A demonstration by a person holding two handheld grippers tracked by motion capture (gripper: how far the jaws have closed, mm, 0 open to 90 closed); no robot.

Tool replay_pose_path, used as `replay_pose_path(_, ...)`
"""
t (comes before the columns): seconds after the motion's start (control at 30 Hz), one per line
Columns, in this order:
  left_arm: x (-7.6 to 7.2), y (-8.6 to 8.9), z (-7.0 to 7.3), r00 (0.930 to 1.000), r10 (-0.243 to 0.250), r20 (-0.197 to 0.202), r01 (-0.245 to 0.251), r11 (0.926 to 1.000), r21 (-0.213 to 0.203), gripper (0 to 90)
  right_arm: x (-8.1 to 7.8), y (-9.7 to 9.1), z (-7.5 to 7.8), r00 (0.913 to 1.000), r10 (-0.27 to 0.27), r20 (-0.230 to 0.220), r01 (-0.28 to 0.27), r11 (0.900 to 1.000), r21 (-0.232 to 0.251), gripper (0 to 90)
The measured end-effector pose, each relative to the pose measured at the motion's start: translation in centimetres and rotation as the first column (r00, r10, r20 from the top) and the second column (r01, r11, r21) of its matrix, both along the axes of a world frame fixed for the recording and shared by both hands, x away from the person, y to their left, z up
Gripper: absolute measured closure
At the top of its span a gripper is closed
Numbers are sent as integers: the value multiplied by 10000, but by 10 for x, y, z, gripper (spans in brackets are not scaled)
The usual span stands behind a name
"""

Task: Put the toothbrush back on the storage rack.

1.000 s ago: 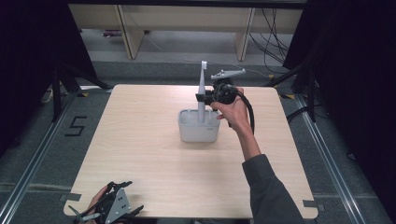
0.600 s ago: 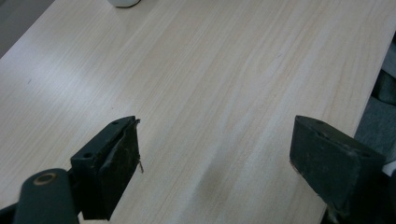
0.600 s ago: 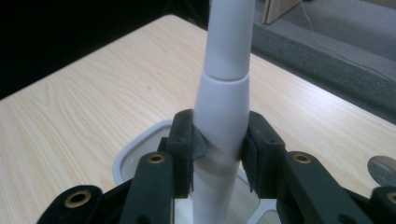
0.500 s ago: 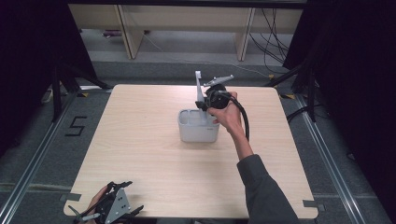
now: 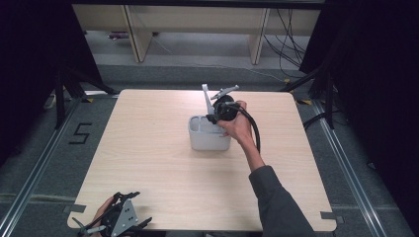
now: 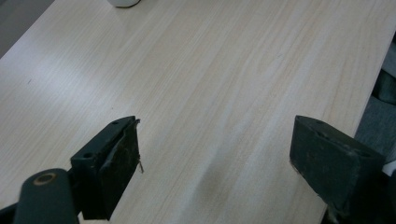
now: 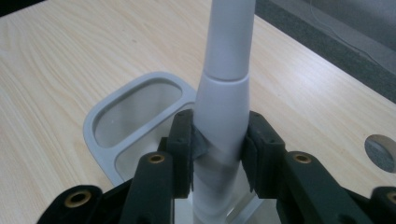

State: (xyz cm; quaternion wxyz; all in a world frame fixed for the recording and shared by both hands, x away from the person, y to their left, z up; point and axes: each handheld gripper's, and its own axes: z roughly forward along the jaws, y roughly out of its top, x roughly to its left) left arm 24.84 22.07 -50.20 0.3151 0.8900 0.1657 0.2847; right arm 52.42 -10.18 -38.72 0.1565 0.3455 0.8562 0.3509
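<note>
A long pale grey tool (image 7: 229,56) stands nearly upright, and my right gripper (image 7: 219,140) is shut on its thicker lower part. Its lower end reaches down into a grey compartmented holder (image 7: 100,121). From above, the right gripper (image 5: 217,112) sits over the holder's (image 5: 207,140) far right corner at the table's middle. The tool's (image 5: 205,96) handle rises above the gripper and leans slightly left. My left gripper (image 5: 129,210) rests in a hand at the table's near left corner. Its jaws stand wide open over bare wood (image 6: 215,154), with nothing between them.
The light wooden table (image 5: 148,163) has open surface all around the holder. A round grey spot (image 7: 380,151) lies in the tabletop right of the holder. A black cable (image 5: 254,131) loops from the right gripper along the forearm. Shelving stands beyond the far edge.
My right gripper has come down and slightly left with the tool, bringing its lower end into the holder. The left gripper has stayed put.
</note>
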Motion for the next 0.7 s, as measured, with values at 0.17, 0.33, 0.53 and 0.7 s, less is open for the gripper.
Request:
replay_pose_path(0.17, 0, 0, 0, 10000, 3, 2, -3, 10000, 2, 154, -3, 6, 0, 9998, -63, -183, 58, 9997, -231, 671)
replay_pose_path(0.33, 0, -1, -2, 9996, 198, 178, -192, 9993, -314, 154, -3, 12, -1, 9999, 80, -68, -83, 9991, -422, 671)
replay_pose_path(0.53, 0, 0, 0, 10000, -38, 31, 38, 10000, -36, 154, -1, 15, -5, 9997, 220, 75, -214, 9966, -794, 671)
replay_pose_path(0.7, 0, 0, 0, 10000, 56, 73, -56, 10000, -23, 154, 1, 16, -9, 9998, 218, 32, -214, 9955, -928, 671)
